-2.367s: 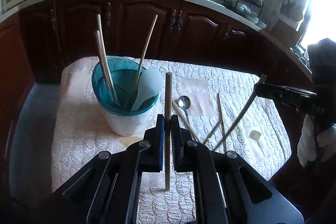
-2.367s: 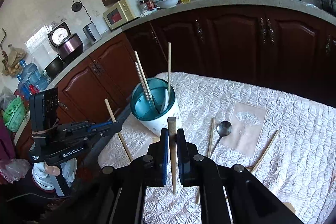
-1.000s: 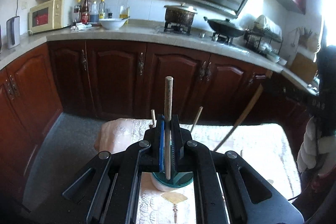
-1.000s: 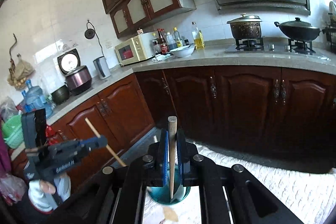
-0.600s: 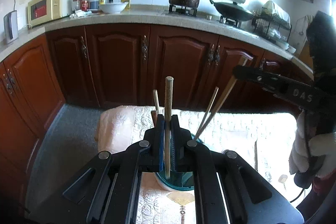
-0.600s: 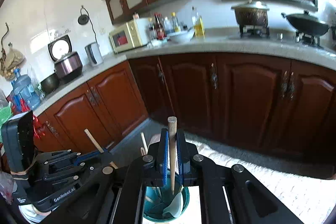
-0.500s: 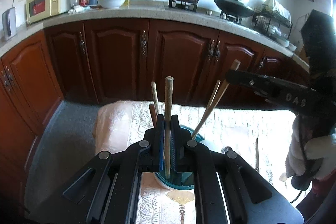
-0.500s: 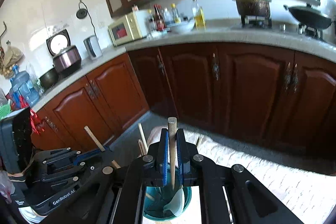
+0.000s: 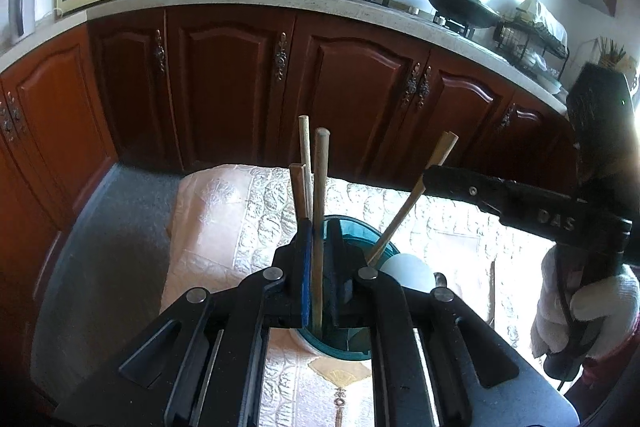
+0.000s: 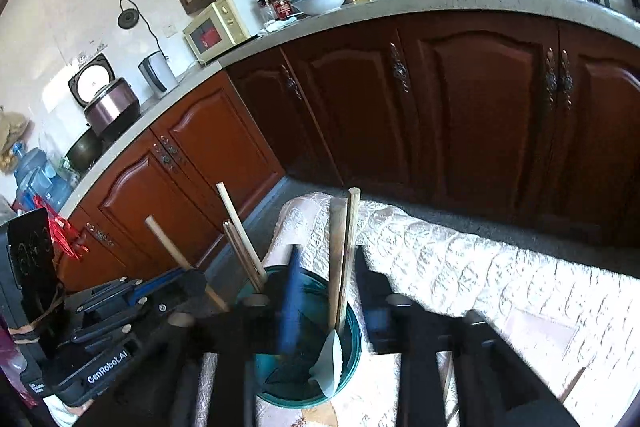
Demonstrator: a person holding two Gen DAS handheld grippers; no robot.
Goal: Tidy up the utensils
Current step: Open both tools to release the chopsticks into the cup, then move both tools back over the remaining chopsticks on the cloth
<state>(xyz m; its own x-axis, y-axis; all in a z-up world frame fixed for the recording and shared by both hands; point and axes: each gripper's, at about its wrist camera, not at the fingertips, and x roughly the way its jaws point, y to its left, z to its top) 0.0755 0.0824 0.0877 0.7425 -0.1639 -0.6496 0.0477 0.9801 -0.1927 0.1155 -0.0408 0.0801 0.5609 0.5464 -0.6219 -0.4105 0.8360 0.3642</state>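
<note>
Half a second ago our right gripper was clamped on its chopstick. Now its jaws stand wide apart and blurred, and the stick stands loose in the teal cup among the others. We judge that piece delivered. Our left gripper has come lower and stays narrow on the second chopstick, upright, its lower end inside the cup's mouth. Letting go there looks like the step at hand.
</note>
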